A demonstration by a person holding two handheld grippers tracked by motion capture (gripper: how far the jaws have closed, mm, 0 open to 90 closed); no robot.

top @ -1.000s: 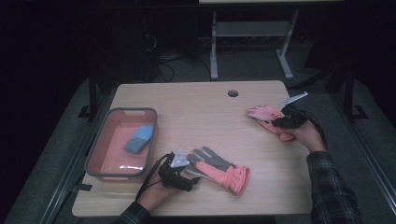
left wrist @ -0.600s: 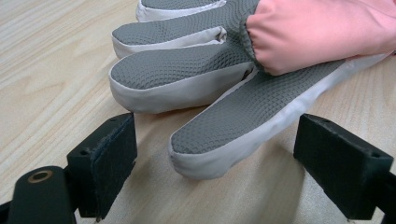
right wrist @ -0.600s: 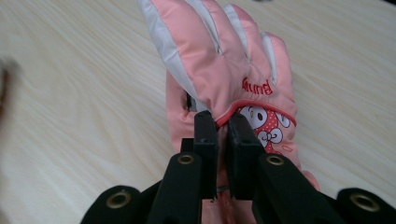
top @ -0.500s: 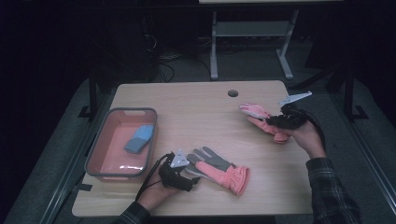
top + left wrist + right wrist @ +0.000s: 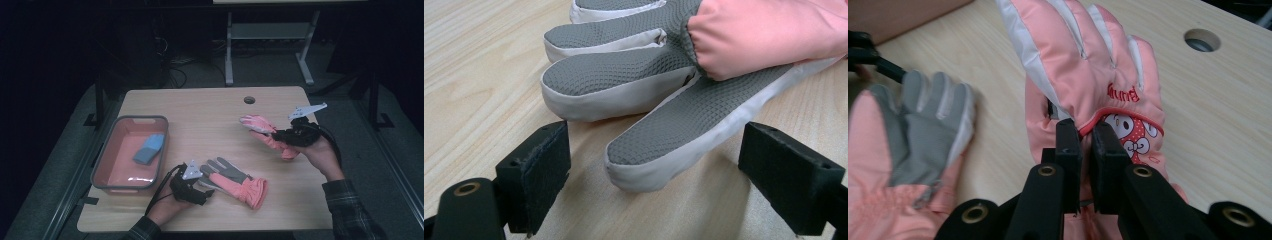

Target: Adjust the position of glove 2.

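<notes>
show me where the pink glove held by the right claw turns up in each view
High view: the pink padded glove with the owl patch is right of centre, above the table, pinched by the right claw.
Left gripper view: not in it; the glove there is the grey-palmed one.
Right gripper view: centre, back side up, clamped between the jaws.
Shared landmark: the grey-palmed pink glove lying flat.

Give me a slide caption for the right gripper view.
Right tool pinching a pink glove above the wooden table, second glove lying nearby.
</notes>
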